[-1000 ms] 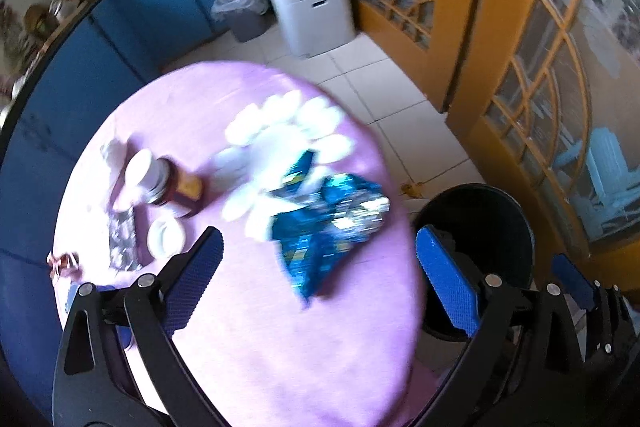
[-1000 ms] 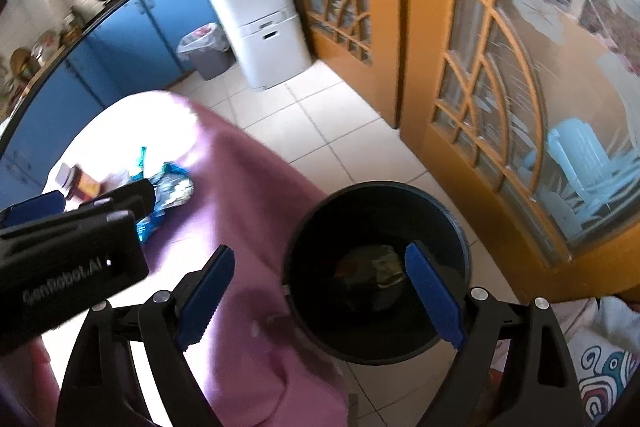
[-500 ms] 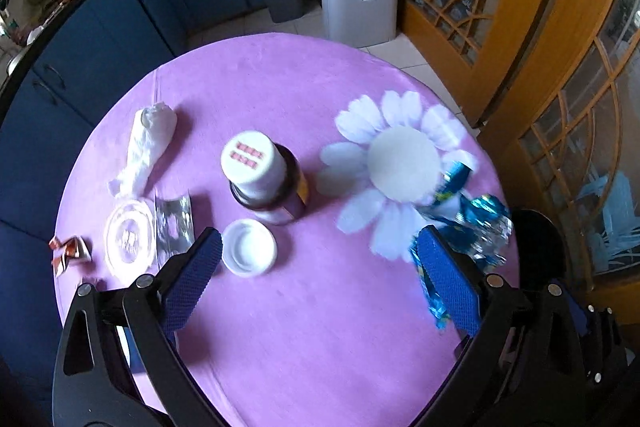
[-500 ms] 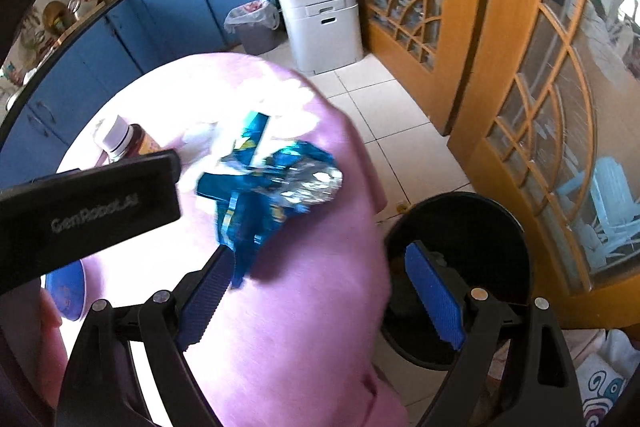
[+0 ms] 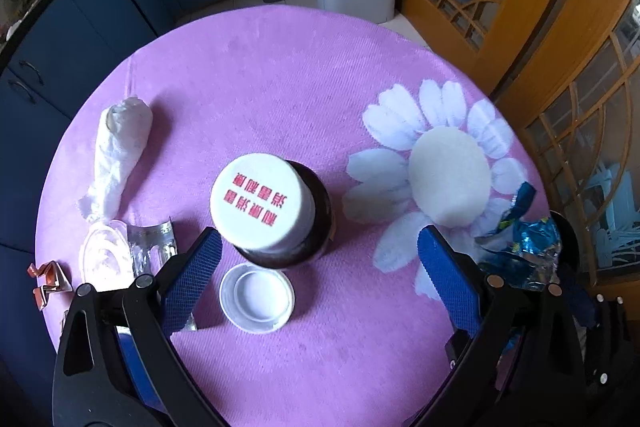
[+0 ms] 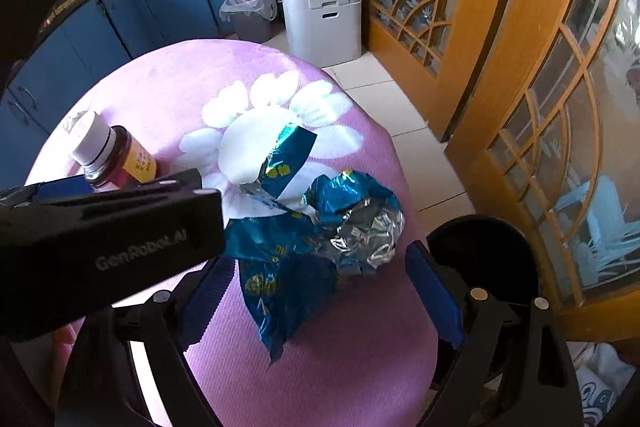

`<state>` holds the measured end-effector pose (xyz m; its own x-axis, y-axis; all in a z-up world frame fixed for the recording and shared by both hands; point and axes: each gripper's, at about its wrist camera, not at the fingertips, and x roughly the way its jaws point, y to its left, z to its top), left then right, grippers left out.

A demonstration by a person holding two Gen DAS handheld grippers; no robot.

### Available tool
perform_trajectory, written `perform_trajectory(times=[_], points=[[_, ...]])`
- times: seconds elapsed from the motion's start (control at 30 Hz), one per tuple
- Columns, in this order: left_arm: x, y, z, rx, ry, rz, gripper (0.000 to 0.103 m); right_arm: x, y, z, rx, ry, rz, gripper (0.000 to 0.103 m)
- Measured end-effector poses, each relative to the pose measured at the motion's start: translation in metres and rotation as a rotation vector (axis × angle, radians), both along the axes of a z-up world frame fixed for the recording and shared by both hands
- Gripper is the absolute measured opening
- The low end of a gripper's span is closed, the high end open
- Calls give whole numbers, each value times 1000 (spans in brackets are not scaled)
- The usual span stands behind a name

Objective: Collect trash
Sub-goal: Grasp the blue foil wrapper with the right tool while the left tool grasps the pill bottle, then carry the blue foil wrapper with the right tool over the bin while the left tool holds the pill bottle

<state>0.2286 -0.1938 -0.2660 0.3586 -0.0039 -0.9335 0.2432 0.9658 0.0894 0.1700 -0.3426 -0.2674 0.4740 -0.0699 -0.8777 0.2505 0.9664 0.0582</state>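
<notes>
Wrapper (image 6: 312,247), blue foil, crumpled, lies between the spread, empty jaws of the right gripper (image 6: 320,287) near the table (image 6: 168,95) edge; black bin (image 6: 496,247) just beyond. Lower over the silver bulge, pinch the thick crumple, not a loose flap. Left gripper (image 5: 316,267) also gapes, nothing held, above the bottle (image 5: 276,211); whether the cap (image 5: 256,297) is trash is unclear.
</notes>
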Motion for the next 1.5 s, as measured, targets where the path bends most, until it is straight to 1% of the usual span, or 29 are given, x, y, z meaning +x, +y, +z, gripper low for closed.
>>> perform_trajectory(times=[0.07,0.1,0.17,0.2,0.23,0.27,0.33,0.43,0.47,0.5,0.53,0.63,0.7,1.07,1.33,1.5], points=[[1,0,-3,3,3,-2,97,1,2,0,-24,-1,-2,78],[2,0,-5,5,5,-1,97,1,3,0,-35,-3,0,74],[3,1,-7,6,4,2,97,1,4,1,-40,-9,4,71],[4,1,-8,5,6,1,97,1,4,1,-39,-11,4,68],[6,2,-9,5,6,2,95,1,4,2,-37,-17,6,58],[6,2,-9,3,5,2,91,0,6,4,-43,-26,10,54],[8,3,-9,-13,5,-6,88,-1,9,5,-55,-26,16,49],[10,2,-7,-32,9,-25,74,-2,9,8,-69,-33,9,46],[10,2,-6,-32,7,-28,64,-2,8,9,-65,-37,6,45],[9,1,-4,-39,6,-37,59,-3,6,10,-65,-41,3,42],[8,0,-3,-40,5,-43,47,-3,5,11,-65,-44,2,40],[2,-2,0,-32,-5,-52,47,-6,2,14,-68,-55,-5,36],[-2,-2,2,-31,-19,-48,47,-7,-1,16,-71,-61,-14,35],[-21,-8,23,-29,-83,-61,46,-25,-22,31,-79,-96,-68,35],[-30,-11,26,-22,-81,-50,46,-44,-36,41,-66,-128,-89,35],[-36,-20,28,-16,-89,-65,46,-53,-47,44,-51,-133,-106,35]])
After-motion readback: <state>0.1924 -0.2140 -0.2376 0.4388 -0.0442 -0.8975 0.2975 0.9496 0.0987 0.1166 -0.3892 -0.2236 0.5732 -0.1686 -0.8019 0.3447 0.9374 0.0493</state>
